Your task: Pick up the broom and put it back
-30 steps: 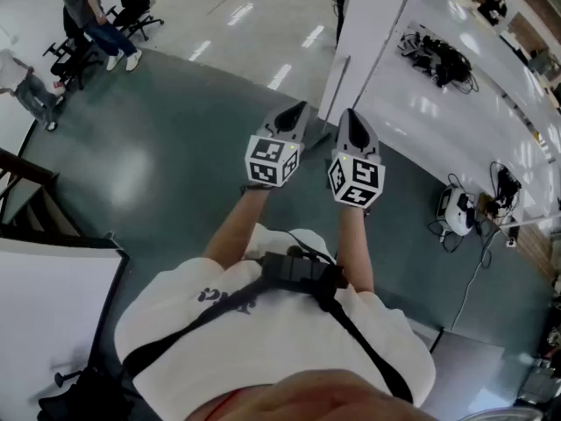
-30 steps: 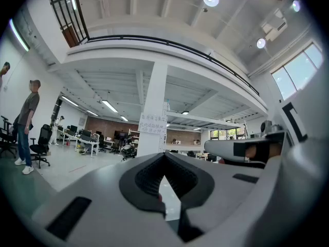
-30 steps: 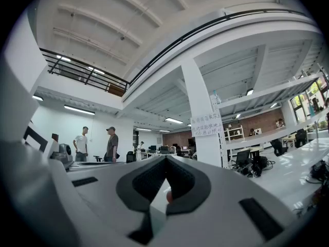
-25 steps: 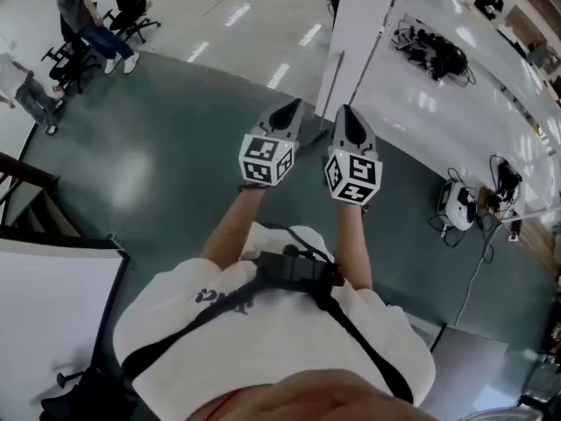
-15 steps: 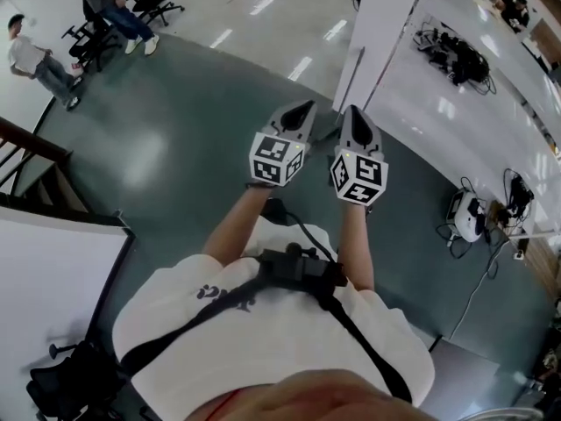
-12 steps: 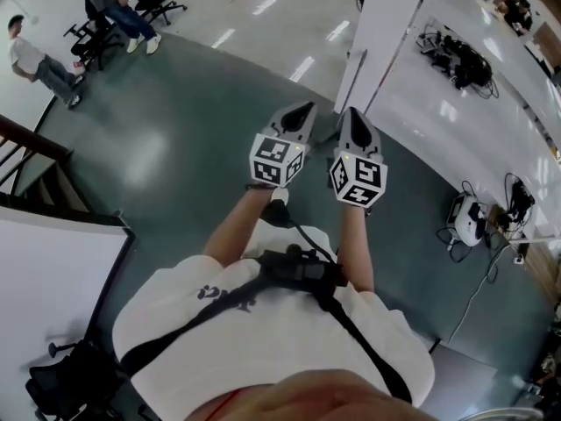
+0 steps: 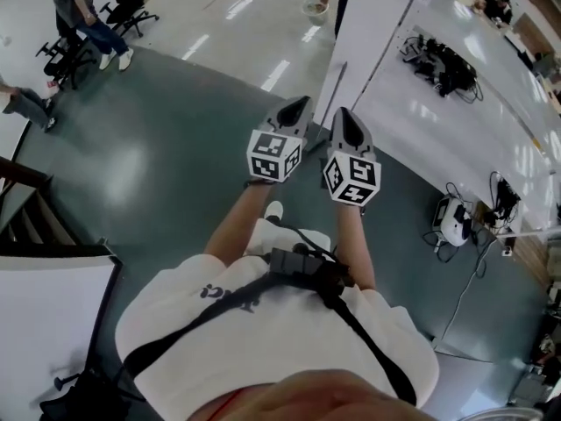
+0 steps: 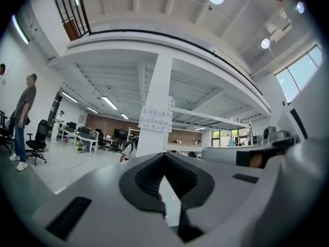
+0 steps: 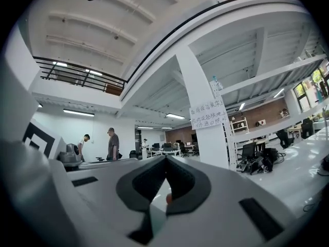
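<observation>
Both grippers are held level in front of my chest, side by side over the dark green floor. The jaw tips of my left gripper meet, with nothing between them. My right gripper is shut and empty too. Just beyond them a thin pale stick leans by the white pillar; it may be the broom's handle. Its lower end is hidden behind the grippers. No broom shows in either gripper view, only the pillar with a paper sign.
A white surface with cables and devices runs along the right. At the far left a person stands by office chairs. A white board and a stair rail are at the lower left.
I have walked towards the white pillar, and the floor and people have shifted in the head view. Both grippers stay shut and side by side.
</observation>
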### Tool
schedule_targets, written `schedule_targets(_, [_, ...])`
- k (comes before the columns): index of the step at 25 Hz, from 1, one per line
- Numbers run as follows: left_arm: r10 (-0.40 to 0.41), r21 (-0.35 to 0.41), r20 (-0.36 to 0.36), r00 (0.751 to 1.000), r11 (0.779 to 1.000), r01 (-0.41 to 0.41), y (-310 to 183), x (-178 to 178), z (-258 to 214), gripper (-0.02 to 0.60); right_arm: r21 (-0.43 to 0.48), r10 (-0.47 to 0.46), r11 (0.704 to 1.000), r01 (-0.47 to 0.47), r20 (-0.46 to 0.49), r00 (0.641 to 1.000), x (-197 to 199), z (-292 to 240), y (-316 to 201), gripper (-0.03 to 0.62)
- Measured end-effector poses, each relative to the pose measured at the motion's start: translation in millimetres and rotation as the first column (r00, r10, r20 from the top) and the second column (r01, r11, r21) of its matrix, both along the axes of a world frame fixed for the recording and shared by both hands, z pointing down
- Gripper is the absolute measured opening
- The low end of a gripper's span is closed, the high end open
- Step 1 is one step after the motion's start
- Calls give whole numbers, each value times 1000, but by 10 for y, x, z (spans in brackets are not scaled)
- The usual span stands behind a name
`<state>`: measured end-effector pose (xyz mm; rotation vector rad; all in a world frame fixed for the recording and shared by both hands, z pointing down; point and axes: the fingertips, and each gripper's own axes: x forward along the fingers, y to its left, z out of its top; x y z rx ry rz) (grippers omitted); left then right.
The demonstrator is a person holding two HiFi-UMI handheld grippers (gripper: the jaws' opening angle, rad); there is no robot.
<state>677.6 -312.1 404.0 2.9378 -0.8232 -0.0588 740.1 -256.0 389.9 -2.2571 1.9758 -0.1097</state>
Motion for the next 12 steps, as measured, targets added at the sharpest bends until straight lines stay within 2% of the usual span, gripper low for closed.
schedule_targets(4, [29,-4,-18,999,1000,-29,-424,354,-51,11,-14,38,999,-38,-7,999,330,9,-360,7])
schedule_targets(12, [40,-42,3,999,998,-40,-1329,977,130,11,-65,64,996,-62,32,997,996,230,-1258,8])
